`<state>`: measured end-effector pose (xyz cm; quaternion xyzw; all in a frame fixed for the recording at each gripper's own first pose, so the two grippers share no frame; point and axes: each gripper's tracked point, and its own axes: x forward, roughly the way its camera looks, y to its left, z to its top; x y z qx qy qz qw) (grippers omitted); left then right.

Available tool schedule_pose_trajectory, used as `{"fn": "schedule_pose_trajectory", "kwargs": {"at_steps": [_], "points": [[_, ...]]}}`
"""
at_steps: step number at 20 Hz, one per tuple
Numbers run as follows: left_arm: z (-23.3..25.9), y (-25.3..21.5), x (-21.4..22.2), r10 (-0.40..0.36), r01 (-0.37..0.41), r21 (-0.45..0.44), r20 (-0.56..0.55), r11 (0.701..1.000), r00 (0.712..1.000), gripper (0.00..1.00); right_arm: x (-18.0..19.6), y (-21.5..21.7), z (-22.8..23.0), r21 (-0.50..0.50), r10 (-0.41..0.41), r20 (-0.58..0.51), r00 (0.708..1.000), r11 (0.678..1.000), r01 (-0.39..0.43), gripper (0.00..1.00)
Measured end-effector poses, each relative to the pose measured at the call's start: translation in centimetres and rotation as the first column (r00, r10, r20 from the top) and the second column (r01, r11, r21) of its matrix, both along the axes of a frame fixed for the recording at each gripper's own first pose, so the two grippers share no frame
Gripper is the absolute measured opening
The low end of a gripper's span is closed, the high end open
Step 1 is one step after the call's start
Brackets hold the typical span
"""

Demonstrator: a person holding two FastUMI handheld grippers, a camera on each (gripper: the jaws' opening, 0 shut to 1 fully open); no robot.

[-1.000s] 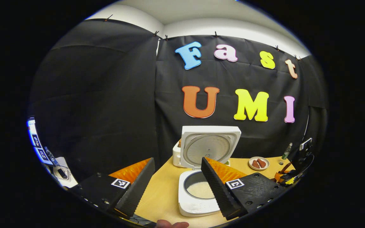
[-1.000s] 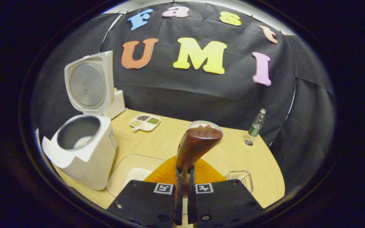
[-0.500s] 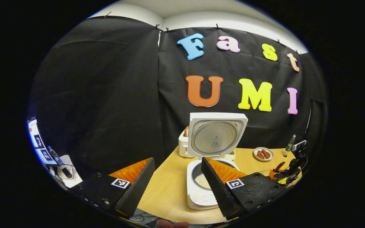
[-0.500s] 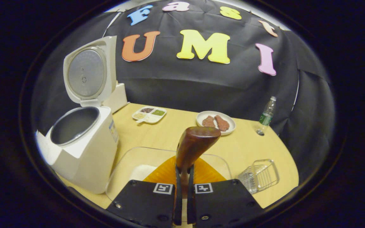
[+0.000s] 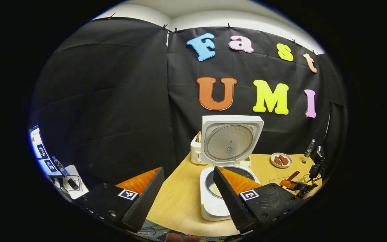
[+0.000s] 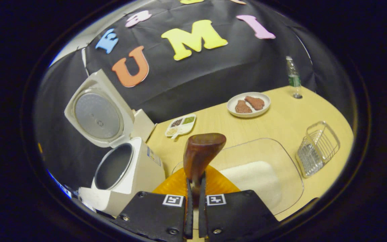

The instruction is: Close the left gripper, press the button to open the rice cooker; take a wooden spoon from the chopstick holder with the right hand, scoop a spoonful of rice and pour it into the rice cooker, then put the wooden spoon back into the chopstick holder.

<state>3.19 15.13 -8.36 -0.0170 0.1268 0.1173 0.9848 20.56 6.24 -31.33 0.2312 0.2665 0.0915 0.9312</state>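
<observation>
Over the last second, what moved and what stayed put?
The right gripper rolled and swung, bringing the rice tray under the wooden spoon. The left gripper drew back from the rice cooker. Spoon still clamped, left fingers still apart, lid still up.

rice cooker (image 6: 126, 174): white, lid (image 6: 97, 111) swung upright, inner pot showing, on the table's left part | wooden spoon (image 6: 200, 154): dark brown, handle clamped in the right gripper (image 6: 194, 198), bowl raised over the rice tray | rice (image 6: 254, 176): white heap in clear tray | chopstick holder (image 6: 317, 148): wire basket, right of tray
</observation>
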Motion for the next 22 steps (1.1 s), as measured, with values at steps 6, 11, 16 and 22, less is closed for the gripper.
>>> {"fn": "schedule_pose_trajectory", "kwargs": {"at_steps": [6,11,16,22], "points": [[1.0,-1.1,0.7,-0.013,0.013,-0.005,0.019,1.0,1.0,0.94,-0.4,-4.5,-0.4,0.339,-0.147,-0.119,0.982,0.924,0.179,0.11],[1.8,-3.5,1.5,-0.054,0.054,-0.009,0.036,0.998,0.998,0.94,-1.4,-8.3,1.2,0.481,-0.228,-0.159,0.96,0.832,0.278,0.11],[2.4,-5.4,1.4,-0.086,0.087,-0.019,0.066,0.996,0.994,0.95,-1.7,-10.2,6.2,0.505,-0.244,-0.091,0.965,0.824,0.256,0.11],[2.4,-4.4,-0.1,-0.066,0.065,0.012,0.095,0.998,0.993,0.94,-0.6,-6.7,14.1,0.517,-0.194,0.023,0.981,0.842,0.154,0.11]]}}
